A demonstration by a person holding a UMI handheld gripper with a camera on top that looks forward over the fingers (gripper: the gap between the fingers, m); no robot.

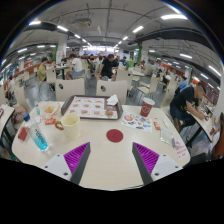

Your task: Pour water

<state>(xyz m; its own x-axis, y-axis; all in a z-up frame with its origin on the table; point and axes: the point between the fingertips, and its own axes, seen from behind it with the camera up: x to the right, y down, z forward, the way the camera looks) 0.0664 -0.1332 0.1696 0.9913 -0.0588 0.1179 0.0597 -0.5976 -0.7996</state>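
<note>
My gripper (112,158) hovers over a white table (110,165), open, with only bare tabletop between its magenta pads (76,155). Just ahead of the fingers a round red coaster (115,135) lies flat. A cream-coloured cup (70,124) stands ahead to the left. Further left a clear bottle with a blue cap (38,139) lies on its side. A brownish cup (147,106) stands beyond the coaster to the right.
A tray with a dotted pattern (92,106) lies at the table's far side, with a printed sheet (137,122) to its right. A person (190,100) sits at the right. Chairs, other tables and people fill the hall behind.
</note>
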